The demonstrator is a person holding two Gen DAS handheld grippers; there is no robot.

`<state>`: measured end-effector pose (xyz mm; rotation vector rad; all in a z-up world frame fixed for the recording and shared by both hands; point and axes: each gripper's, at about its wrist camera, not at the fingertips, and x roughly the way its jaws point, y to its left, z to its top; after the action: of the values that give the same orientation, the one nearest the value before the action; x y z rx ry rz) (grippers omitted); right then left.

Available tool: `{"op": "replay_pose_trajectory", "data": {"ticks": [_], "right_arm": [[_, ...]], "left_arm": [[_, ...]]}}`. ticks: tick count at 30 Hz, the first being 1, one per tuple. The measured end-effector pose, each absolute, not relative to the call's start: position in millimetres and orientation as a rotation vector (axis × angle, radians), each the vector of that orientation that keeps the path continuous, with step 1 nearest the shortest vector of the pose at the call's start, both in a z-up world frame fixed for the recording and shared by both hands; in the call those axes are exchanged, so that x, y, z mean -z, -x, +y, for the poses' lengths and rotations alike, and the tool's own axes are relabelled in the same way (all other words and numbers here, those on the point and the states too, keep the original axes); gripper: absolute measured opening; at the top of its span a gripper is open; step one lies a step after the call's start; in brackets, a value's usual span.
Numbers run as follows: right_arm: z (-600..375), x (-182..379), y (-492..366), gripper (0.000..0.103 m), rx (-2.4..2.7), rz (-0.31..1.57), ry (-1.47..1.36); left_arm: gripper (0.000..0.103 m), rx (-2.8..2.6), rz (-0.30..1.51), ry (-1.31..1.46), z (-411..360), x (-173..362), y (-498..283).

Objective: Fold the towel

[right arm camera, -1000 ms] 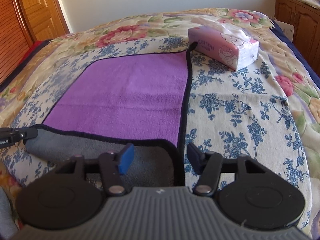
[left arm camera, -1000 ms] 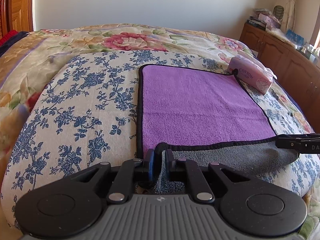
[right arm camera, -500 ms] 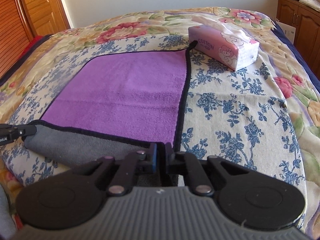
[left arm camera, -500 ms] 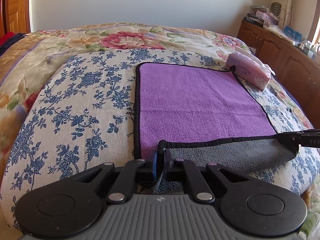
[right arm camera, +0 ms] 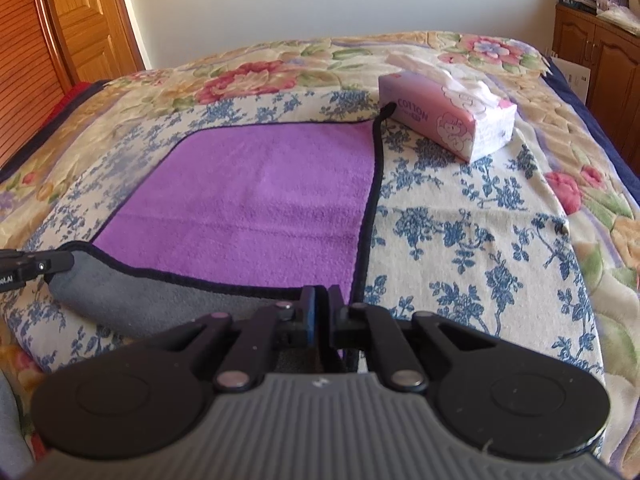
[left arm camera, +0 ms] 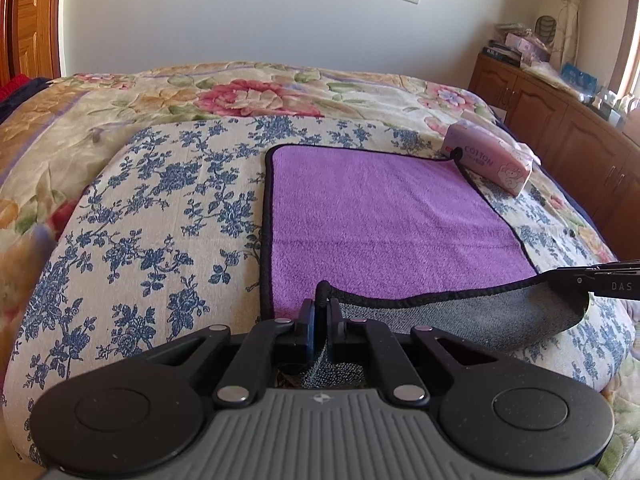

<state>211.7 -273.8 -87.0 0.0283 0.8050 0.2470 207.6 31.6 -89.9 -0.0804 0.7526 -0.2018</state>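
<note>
A purple towel (left arm camera: 380, 216) with a black hem and grey underside lies flat on the bed; it also shows in the right wrist view (right arm camera: 256, 200). Its near edge is lifted and turned over, showing the grey side (left arm camera: 480, 316). My left gripper (left arm camera: 320, 312) is shut on the towel's near left corner. My right gripper (right arm camera: 320, 300) is shut on the near right corner. Each gripper's tip shows at the edge of the other's view, the right one (left arm camera: 592, 280) and the left one (right arm camera: 36, 266).
A pink tissue pack (left arm camera: 492, 160) lies at the towel's far right corner, touching the hanging loop; it also shows in the right wrist view (right arm camera: 448, 120). The floral bedspread (left arm camera: 160, 208) covers the bed. A wooden cabinet (left arm camera: 560, 120) stands to the right, wooden doors (right arm camera: 72, 20) to the left.
My right gripper has closed on the near right corner. Both grippers have lifted the near edge and moved it forward over the towel, turning up more grey underside.
</note>
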Motion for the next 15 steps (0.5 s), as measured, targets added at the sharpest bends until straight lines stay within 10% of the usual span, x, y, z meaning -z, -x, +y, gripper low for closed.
{"op": "replay_pose_trajectory", "data": {"ticks": [15], "right_arm": [[-276.5, 78.7, -213.2, 0.005, -0.241, 0.766, -0.022]], "left_arm": [[0.006, 0.209, 0.706, 0.085, 28.7, 80.1, -206.3]]}}
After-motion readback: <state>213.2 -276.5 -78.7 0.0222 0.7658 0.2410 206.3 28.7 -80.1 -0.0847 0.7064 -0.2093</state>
